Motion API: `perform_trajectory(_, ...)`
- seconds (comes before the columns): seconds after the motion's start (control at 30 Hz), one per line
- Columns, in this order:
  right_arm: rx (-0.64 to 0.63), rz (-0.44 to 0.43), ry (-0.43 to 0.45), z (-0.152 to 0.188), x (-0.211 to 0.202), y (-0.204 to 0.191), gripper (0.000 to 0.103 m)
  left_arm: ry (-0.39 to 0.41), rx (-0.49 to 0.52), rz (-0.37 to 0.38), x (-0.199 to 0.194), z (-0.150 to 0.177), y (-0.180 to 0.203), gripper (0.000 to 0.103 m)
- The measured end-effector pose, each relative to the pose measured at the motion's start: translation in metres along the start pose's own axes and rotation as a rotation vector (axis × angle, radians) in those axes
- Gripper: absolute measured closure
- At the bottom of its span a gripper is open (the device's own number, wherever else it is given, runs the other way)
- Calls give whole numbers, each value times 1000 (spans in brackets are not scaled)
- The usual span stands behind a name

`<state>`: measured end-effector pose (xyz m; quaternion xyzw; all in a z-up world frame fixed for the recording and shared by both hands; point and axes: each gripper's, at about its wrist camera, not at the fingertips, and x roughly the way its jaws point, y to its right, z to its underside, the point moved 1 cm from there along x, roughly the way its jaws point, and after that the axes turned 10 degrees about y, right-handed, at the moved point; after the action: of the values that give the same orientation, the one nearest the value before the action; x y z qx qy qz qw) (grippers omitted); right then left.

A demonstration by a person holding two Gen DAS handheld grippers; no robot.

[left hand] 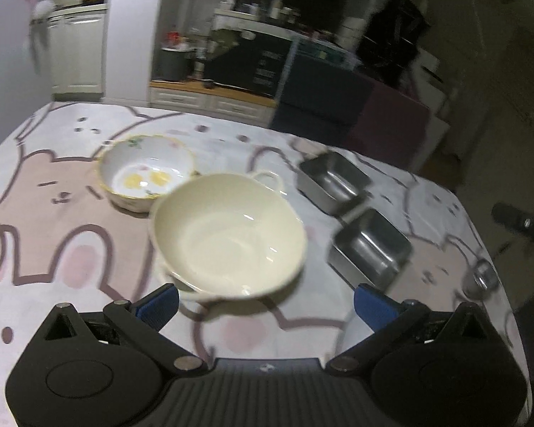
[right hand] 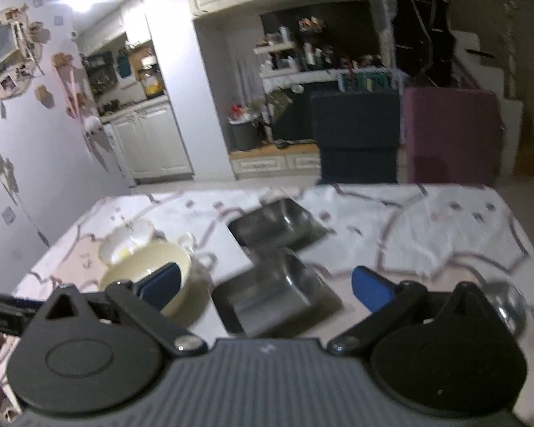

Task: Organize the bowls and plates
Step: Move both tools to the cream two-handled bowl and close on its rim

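I see a table with a bunny cloth (left hand: 35, 213) and all the dishes sit on it. My left gripper (left hand: 265, 306) is spread wide and holds nothing. Right in front of it is the cream bowl (left hand: 228, 236) with two little handles. The bowl's near rim sits between the two blue fingers (left hand: 160, 304), but nothing touches it that I can see.

Just behind the cream bowl, to the left, is the flowery bowl (left hand: 146, 174) with yellow spots inside. The two bowls look very close — maybe touching at the rims, but the picture is blurry and I cannot be sure.

To the right are two shiny metal trays, the far tray (left hand: 333, 178) and the near tray (left hand: 372, 247). They sit side by side, near each other, not stacked.

My right gripper (right hand: 265, 286) is spread wide too, and it is empty. It hangs over the near tray. A small round metal thing (right hand: 509, 302) sits by the right edge of the table. I cannot tell what it is.

I think the job has hardly started. No bowl is inside another bowl and no tray is inside the other tray — everything is waiting to be sorted.
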<state>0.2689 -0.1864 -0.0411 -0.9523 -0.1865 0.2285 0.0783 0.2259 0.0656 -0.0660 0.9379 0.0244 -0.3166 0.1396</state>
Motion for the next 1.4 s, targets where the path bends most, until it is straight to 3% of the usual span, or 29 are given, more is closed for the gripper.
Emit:
perform_trajectory(0.13,-48,-40,32,-25,42,-13,0,-10,-41,-60,13,-7,-18,0)
perform_trajectory(0.43,-200,-102,-130,-65,160,-56,2,-63,-168,-115,49,-8,-54,0)
perform_trajectory(0.6,-264,-159,-257,-58,219,-85,27,-116,-190,-135,67,-4,-63,0)
perform_trajectory(0.7,-237,-222,-343,-49,256,-102,36,-137,-223,-134,74,-1,-72,0)
perform_trajectory(0.8,-183,-252,-410,-41,283,-112,57,-151,-235,-109,76,1,-76,0)
perform_trajectory(1.0,-170,-236,-468,-21,320,-127,64,-170,-281,-39,80,3,-85,0)
perform_trajectory(1.23,-167,-233,-487,-7,331,-128,73,-176,-370,30,79,3,-94,2)
perform_trajectory(1.4,-138,-230,-504,-6,324,-115,91,-184,-426,47,80,4,-104,10)
